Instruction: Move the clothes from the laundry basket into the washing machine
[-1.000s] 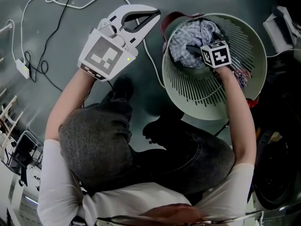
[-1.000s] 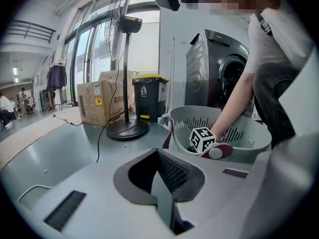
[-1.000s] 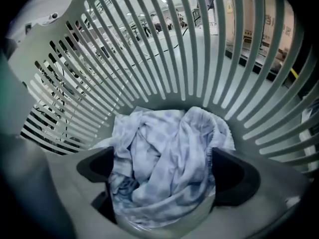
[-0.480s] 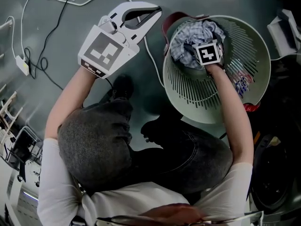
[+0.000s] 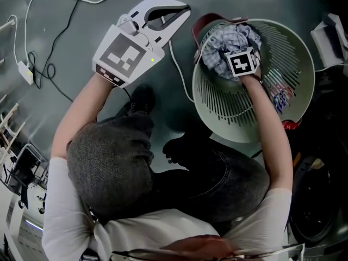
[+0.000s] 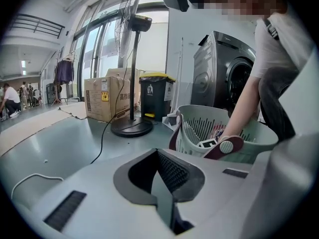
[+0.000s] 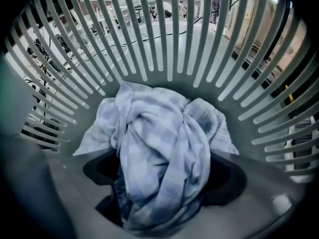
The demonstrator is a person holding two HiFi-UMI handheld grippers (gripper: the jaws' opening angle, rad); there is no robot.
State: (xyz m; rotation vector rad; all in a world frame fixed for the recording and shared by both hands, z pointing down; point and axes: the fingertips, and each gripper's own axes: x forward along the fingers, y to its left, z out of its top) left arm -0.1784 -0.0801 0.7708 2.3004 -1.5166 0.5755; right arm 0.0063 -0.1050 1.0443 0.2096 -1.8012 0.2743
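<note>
A pale green slatted laundry basket (image 5: 217,124) stands on the grey floor; in the left gripper view the basket (image 6: 199,133) sits in front of a dark washing machine (image 6: 224,73). My right gripper (image 5: 235,58) points steeply down inside it. Its jaws have just been closing, and a bunched blue-and-white checked cloth (image 7: 159,133) fills the gap between them. From above, the cloth (image 5: 225,39) lies at the basket's far side. A patterned garment (image 5: 280,94) lies under my right forearm. My left gripper (image 5: 182,10) hovers left of the basket, shut and empty.
White and black cables (image 5: 38,15) and a power adapter (image 5: 24,72) lie on the floor at the left. A fan stand (image 6: 132,128), a cardboard box (image 6: 102,98) and a black bin (image 6: 154,96) stand beyond the basket. The basket's dark red handle (image 5: 204,23) faces my left gripper.
My right gripper has shifted slightly left into the checked cloth and turned more steeply down. The left gripper has hardly moved.
</note>
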